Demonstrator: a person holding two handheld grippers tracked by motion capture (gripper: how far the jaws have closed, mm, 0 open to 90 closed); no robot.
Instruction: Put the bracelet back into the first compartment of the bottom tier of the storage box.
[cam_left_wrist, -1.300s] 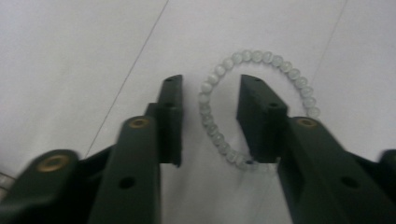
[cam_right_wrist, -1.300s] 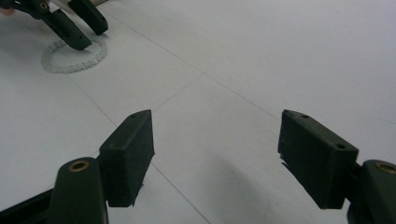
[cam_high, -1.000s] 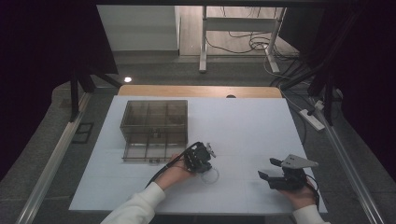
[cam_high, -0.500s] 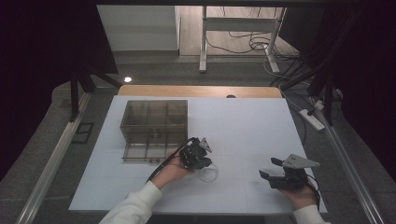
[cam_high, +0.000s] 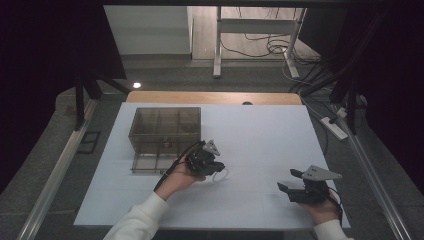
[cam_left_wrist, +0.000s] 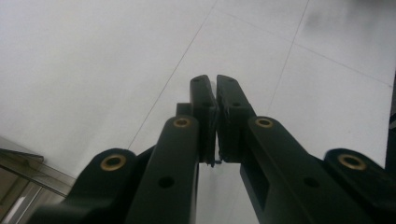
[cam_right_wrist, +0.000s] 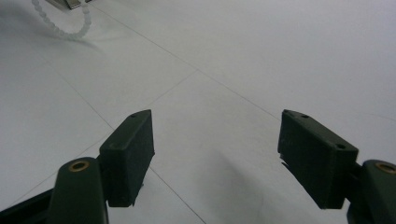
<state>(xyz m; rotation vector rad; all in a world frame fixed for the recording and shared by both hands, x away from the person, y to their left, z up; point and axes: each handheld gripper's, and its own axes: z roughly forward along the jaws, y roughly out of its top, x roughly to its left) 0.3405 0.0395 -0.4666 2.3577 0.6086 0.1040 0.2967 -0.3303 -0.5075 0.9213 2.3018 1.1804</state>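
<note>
Left claw (cam_high: 216, 169) shifted slightly, still clamping bead bracelet (cam_high: 220, 174).

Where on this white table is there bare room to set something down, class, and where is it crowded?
Bare: the wide right half of the white table, beyond the right tool, and the strip between both tools. Crowded: the near-left, where the clear plastic compartment box, the left tool and a white bead loop cluster.
</note>
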